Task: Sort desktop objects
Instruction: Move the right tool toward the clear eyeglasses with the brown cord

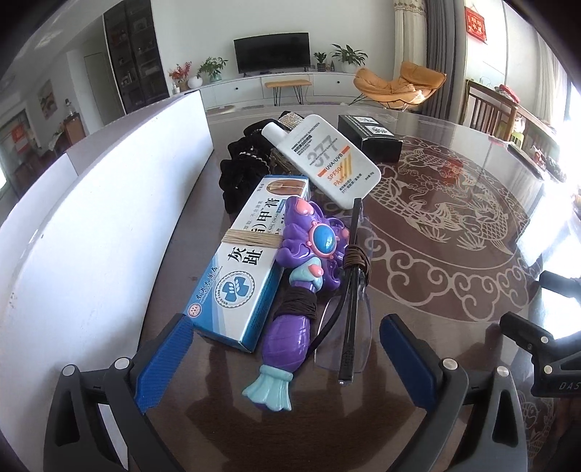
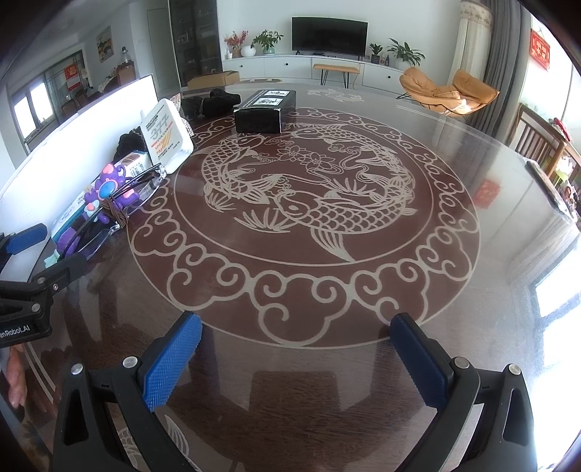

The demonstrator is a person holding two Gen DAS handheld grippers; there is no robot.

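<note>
Table: a dark glass-topped table is seen, patterned with pale koi fish and cloud scrolls.
Left edge: a long white panel is stood along it.
Far wall: a black television is set on a white cabinet, flanked by potted plants.
Seating: an orange lounge chair and a wooden chair are placed to the right.

Both grippers have black frames with silver screws. The right gripper carries blue textured pads. White lettering marks the left gripper.
</note>
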